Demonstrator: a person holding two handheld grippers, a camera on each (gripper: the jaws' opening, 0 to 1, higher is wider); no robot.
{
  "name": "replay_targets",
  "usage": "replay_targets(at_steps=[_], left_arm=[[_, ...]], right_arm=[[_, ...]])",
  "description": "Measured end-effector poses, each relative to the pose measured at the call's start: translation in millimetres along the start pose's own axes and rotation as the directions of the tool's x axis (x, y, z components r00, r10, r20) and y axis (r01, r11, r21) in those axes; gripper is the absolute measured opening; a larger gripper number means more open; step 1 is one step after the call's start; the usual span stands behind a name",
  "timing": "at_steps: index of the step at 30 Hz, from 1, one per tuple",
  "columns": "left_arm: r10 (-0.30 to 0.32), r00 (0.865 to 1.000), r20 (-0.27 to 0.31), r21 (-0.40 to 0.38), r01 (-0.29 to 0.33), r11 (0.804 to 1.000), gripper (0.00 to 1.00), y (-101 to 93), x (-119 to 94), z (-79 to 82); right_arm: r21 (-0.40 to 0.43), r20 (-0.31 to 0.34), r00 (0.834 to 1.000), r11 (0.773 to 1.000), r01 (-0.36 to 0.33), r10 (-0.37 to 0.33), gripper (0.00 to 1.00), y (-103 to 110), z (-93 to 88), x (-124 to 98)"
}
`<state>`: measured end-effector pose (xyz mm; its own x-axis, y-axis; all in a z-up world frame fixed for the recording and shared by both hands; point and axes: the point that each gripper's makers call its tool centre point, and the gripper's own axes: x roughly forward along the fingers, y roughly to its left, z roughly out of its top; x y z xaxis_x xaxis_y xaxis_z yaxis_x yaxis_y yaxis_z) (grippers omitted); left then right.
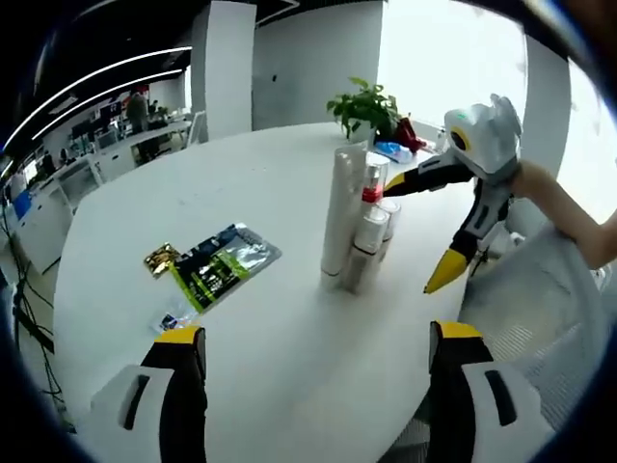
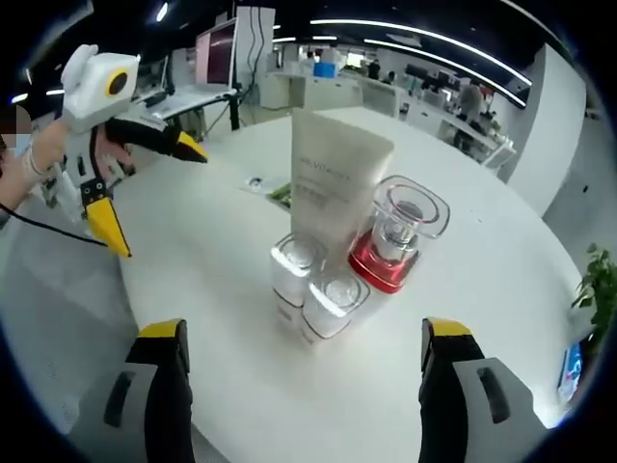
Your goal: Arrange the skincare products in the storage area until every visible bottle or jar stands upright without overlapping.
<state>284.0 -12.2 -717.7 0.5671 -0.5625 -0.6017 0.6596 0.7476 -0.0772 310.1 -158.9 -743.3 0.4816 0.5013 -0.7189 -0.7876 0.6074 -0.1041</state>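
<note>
Four skincare products stand upright in a tight cluster on the round white worktop. In the right gripper view the tall white tube stands on its cap at the back, the clear-capped bottle with the red base is at its 4 o'clock, and two small clear-capped bottles sit side by side just in front — all seem to touch or nearly touch.

The tube looks light and soft-walled; a squeeze high up would likely dent it and tip it, so the better hold is low, near the cap. The red-based bottle looks like glass or hard acrylic — heavier, rigid, probably slippery and breakable, best taken across the body below its wide cap. The small bottles look light and top-heavy, easy to knock over given how close they stand.

The left gripper hangs well apart from the cluster at about 9 o'clock in the right gripper view, its yellow-tipped jaws spread wide and holding nothing. The right gripper sits just beside the cluster at 3 o'clock in the left gripper view, jaws likewise spread wide and empty, one tip close to the red-based bottle. A flat green packet lies at 9 o'clock from the cluster.
</note>
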Motion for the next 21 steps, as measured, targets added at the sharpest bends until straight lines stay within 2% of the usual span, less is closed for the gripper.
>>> replay_targets(at_steps=[4, 10, 13, 21], left_arm=[[0.007, 1.0, 0.019, -0.012, -0.007, 1.0, 0.99, -0.2, -5.6, 2.1], [0.027, 1.0, 0.008, -0.037, -0.027, 0.999, 0.99, 1.4, -12.7, -2.4], [0.031, 0.999, 0.024, -0.043, -0.03, 0.999, 0.99, -0.1, -13.6, -1.8], [0.02, 1.0, 0.0, -0.081, -0.02, 0.997, 0.99, -4.4, -1.8, -18.6]], right_arm=[[0.001, -0.007, 1.0, 1.0, -0.007, 0.007, 0.99, 1.2, -1.8, 1.3], [0.014, 0.007, 1.0, 1.0, -0.026, 0.026, 0.99, 3.6, 0.8, 2.1], [0.008, 0.006, 1.0, 1.0, -0.028, 0.028, 0.99, 3.9, 0.8, 3.2], [0.02, 0.008, 1.0, 1.0, -0.008, 0.008, 0.99, -1.0, 0.0, 3.3]])
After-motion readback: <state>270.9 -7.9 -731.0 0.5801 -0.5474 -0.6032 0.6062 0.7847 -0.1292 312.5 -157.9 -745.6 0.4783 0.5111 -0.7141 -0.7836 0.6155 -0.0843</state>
